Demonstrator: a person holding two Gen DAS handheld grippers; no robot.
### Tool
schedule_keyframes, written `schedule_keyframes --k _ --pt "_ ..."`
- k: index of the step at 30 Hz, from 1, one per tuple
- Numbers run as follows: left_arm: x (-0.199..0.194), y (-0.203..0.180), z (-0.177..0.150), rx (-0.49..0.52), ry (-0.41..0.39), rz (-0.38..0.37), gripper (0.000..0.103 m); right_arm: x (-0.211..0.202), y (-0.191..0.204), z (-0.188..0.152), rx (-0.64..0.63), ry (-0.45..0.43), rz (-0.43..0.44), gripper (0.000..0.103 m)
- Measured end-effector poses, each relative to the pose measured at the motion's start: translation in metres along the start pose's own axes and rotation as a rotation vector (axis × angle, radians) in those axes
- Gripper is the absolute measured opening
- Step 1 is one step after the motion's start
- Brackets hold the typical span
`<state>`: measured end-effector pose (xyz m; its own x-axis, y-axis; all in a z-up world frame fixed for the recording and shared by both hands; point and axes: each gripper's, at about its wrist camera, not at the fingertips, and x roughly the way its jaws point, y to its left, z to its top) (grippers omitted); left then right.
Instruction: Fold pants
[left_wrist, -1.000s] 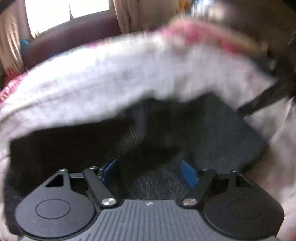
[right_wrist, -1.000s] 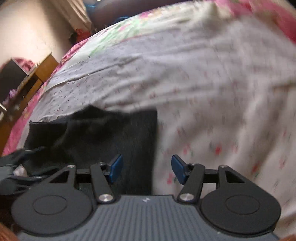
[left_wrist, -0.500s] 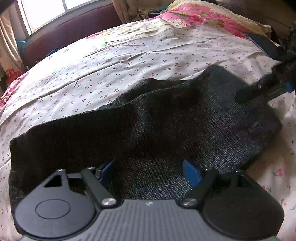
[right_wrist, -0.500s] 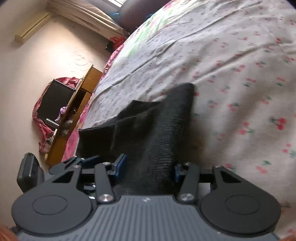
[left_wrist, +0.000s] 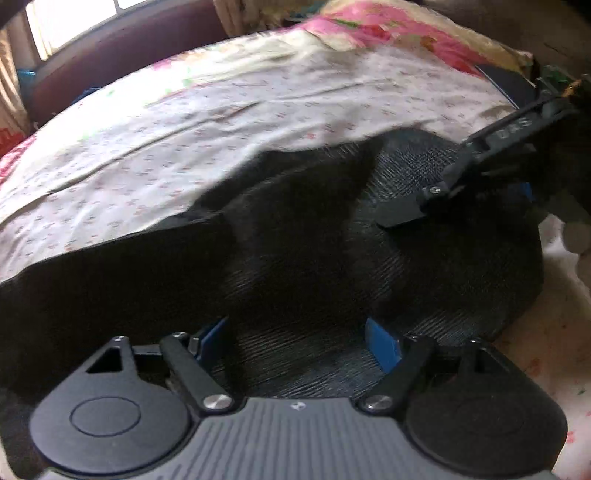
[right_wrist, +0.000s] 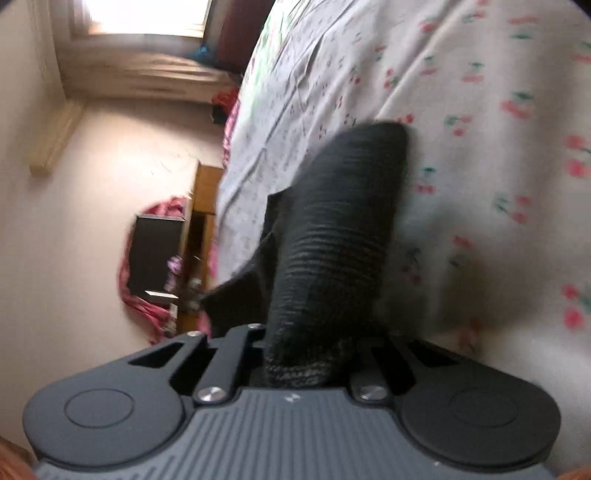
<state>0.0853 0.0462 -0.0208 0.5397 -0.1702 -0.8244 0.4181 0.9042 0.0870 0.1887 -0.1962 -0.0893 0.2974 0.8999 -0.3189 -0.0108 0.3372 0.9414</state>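
I am closing the right tool (right_wrist: 303, 354) on 1 bunched end of the pants (left_wrist: 295, 258), its jaws having just been narrowing around the cloth, so I can lift that end across. The pants are lying on the bed (left_wrist: 221, 122). The left tool (left_wrist: 295, 343) is hovering wide over them, tilted steeply down, gripping nothing.

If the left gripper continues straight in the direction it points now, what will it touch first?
Most likely the dark pants. The left gripper is open and tilted down over them, and the fabric fills the view just ahead of its fingertips. Depth is unclear, but nothing else appears in that line before the cloth.
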Motion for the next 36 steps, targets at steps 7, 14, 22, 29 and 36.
schedule_keyframes --k 7,14,22,29,36 --pt "0.012 -0.038 0.025 0.118 0.058 -0.017 0.059 -0.032 -0.005 -0.006 -0.006 -0.004 0.065 0.011" --pt "0.024 -0.070 0.033 0.229 0.035 0.012 0.046 -0.069 0.001 0.004 -0.112 -0.078 -0.031 0.010" --pt "-0.012 -0.019 0.014 0.150 -0.050 0.048 0.067 -0.048 -0.006 0.008 -0.179 -0.020 -0.196 0.037" --pt "-0.026 0.056 -0.022 -0.090 -0.116 0.172 0.075 -0.045 0.039 -0.011 -0.049 0.002 -0.074 0.014" --pt "-0.070 0.091 -0.065 -0.247 -0.274 0.154 0.075 0.006 0.153 -0.014 -0.173 0.027 -0.017 0.014"
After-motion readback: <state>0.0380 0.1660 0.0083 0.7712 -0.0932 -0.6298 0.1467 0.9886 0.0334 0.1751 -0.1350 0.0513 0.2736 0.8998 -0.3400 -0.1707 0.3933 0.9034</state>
